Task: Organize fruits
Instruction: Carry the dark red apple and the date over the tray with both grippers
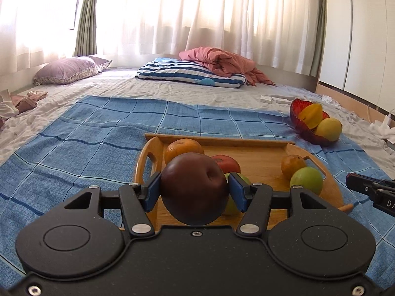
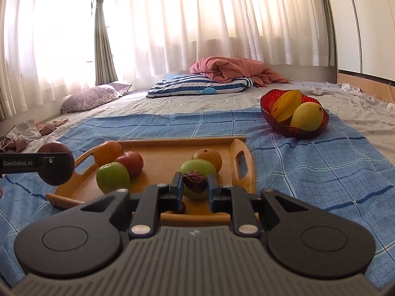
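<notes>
My left gripper is shut on a large dark red apple and holds it above the near edge of the wooden tray. The apple also shows in the right wrist view. My right gripper is shut on a small wrinkled dark fruit above the tray. On the tray lie an orange, a red apple, two green apples and another orange. A red bowl holds a starfruit and a yellow mango.
The tray and bowl sit on a blue checked cloth spread over a bed. A striped pillow, a pink quilt and a purple pillow lie behind. Clothes lie at the left. White curtains hang at the back.
</notes>
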Action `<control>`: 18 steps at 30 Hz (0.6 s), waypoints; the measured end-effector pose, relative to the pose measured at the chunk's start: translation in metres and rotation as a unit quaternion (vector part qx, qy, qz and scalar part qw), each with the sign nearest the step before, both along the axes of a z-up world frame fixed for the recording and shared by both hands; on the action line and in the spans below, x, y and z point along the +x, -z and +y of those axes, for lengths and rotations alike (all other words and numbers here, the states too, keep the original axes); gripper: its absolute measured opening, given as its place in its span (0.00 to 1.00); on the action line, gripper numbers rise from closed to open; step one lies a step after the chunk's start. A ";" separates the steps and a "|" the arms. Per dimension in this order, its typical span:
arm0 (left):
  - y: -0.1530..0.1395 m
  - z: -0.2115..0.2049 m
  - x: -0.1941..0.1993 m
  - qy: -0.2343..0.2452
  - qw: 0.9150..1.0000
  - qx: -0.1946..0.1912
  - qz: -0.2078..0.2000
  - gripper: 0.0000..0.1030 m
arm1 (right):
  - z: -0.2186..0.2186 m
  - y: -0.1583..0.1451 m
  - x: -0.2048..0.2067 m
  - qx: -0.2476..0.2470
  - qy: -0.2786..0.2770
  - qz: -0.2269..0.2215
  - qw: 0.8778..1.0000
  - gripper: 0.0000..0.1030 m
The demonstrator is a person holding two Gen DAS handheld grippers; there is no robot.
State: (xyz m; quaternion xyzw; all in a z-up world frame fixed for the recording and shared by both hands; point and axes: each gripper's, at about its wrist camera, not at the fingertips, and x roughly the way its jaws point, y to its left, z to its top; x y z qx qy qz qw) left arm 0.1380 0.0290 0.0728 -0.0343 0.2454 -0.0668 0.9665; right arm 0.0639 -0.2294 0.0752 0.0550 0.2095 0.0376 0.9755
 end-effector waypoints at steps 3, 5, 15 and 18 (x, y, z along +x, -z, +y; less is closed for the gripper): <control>0.007 0.006 0.011 -0.007 1.000 -0.008 0.014 0.54 | 0.001 0.000 0.013 -0.010 0.014 0.005 1.000 0.23; 0.012 0.007 0.017 -0.008 1.000 -0.010 0.017 0.54 | 0.001 0.006 0.018 -0.017 0.023 0.012 1.000 0.23; 0.035 0.010 0.043 -0.024 0.999 -0.027 0.040 0.54 | 0.003 0.036 0.035 -0.038 0.033 0.045 0.998 0.23; 0.039 0.010 0.047 -0.027 0.998 -0.031 0.042 0.54 | 0.006 0.040 0.040 -0.044 0.035 0.051 0.997 0.23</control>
